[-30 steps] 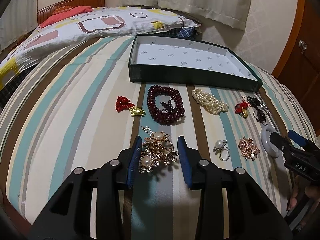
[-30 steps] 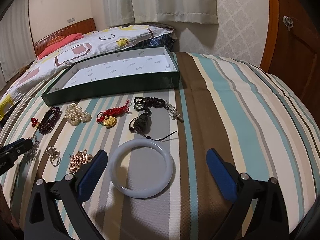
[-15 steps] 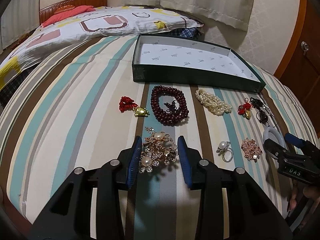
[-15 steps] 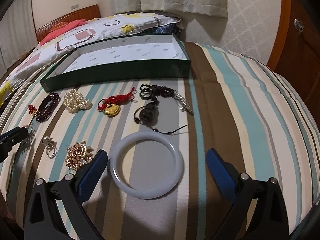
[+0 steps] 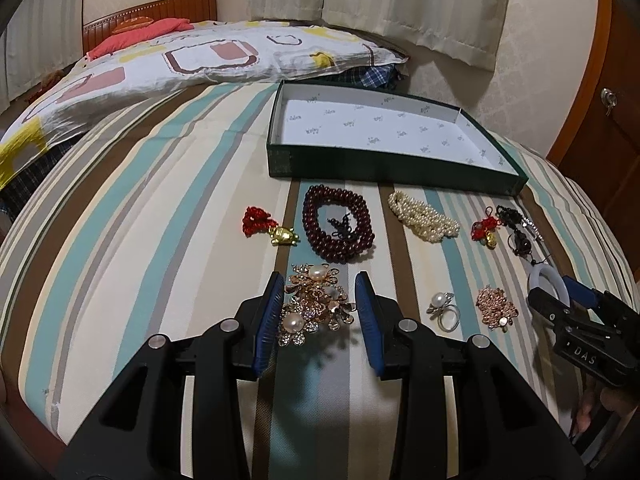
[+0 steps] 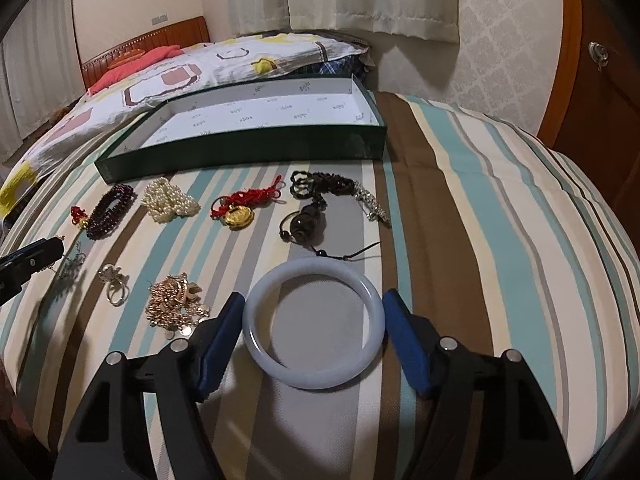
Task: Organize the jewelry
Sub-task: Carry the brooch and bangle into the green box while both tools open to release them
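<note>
On the striped bedspread lies a gold flower brooch with pearls (image 5: 316,304). My left gripper (image 5: 319,285) is shut on it, a blue pad against each side. A pale white bangle (image 6: 314,380) lies flat on the bed. The jaws of my right gripper (image 6: 314,300) are closing on it, and both pads touch its outer rim. In the left wrist view the right gripper (image 5: 560,296) and the bangle (image 5: 542,276) show at the far right. An empty green box (image 5: 392,168) with a white lining stands beyond the jewelry.
Between the grippers and the box (image 6: 248,148) lie a dark red bead bracelet (image 5: 338,222), a pearl strand (image 5: 424,216), a red-knot gold charm (image 5: 272,228), a pearl ring (image 5: 442,308), a rose-gold piece (image 5: 496,306) and a black cord pendant (image 6: 304,220). Behind is a patterned quilt (image 5: 192,60); at right, a wooden door (image 6: 600,100).
The right gripper's jaws have come in from wide open until they touch the bangle. The left gripper and the brooch have not moved.
</note>
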Action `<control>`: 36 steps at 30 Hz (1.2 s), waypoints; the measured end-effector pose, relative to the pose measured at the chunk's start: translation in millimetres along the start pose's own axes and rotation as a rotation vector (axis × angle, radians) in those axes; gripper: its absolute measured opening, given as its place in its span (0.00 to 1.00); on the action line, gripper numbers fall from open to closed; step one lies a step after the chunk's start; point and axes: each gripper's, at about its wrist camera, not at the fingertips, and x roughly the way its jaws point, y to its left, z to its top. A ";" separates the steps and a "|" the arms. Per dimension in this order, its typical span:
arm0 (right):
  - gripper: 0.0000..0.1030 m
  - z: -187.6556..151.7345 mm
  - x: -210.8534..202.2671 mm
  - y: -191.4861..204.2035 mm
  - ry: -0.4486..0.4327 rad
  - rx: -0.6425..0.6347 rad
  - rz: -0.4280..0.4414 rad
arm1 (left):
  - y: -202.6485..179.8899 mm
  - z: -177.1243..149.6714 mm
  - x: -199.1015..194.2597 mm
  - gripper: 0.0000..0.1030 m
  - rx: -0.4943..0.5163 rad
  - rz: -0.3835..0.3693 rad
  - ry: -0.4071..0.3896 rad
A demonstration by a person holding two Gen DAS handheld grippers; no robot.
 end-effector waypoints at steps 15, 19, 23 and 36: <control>0.67 60.9 -24.7 -1.9 -0.139 0.028 0.063 | -19.2 51.9 -19.4 0.35 0.009 -0.054 -0.114; 0.67 91.8 -12.5 -2.5 -0.175 0.026 0.075 | -29.7 79.1 -10.3 0.35 0.029 -0.063 -0.155; 0.67 121.2 5.9 -2.2 -0.196 0.020 0.089 | -35.7 109.3 12.5 0.35 0.022 -0.077 -0.164; 0.67 158.1 94.5 -8.6 -0.099 0.007 0.093 | -33.8 154.5 111.6 0.35 0.016 -0.020 -0.097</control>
